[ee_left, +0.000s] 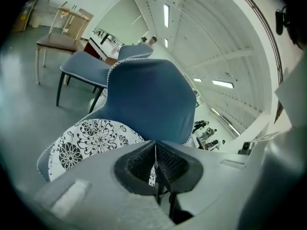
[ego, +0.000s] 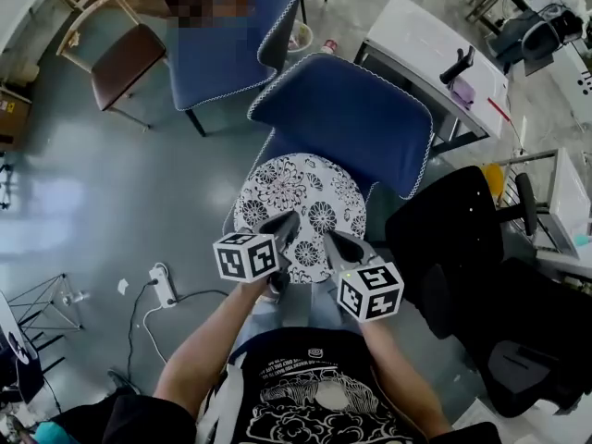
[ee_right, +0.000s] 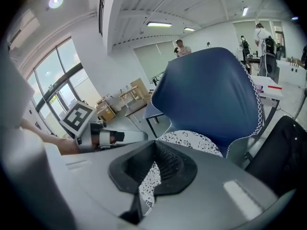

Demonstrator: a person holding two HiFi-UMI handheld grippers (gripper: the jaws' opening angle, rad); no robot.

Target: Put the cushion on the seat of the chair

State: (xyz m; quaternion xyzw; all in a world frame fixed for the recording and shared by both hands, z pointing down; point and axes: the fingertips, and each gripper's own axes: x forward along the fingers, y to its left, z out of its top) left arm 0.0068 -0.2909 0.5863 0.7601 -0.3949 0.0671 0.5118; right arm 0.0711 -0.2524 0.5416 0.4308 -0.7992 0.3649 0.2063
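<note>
**One cushion on one seat, two tools shut above it**

There is one cushion, round and white with black flower prints. It lies flat on the seat of the nearest blue chair, in front of the backrest and filling most of the seat.

Two tools are in view, one in each of the person's hands, side by side over the near edge of the cushion. The left tool has its two jaws brought together. Its own view shows the pads meeting at the tips with nothing between them, and only a sliver of the flower print shows through the slot lower down. The right tool also has its jaws meeting at the tips. The cushion's pattern shows through the gap behind them, and no fabric appears to be pinched there. Each tool carries one cube with square markers.

Four chairs can be counted with confidence:
- the blue chair with the cushion
- a second blue chair just behind it
- one wooden chair with a brown seat, well apart at the upper left
- one black office chair close on the right

One white bench stands beyond the blue backrest. One white power strip lies on the grey floor to the left.
</note>
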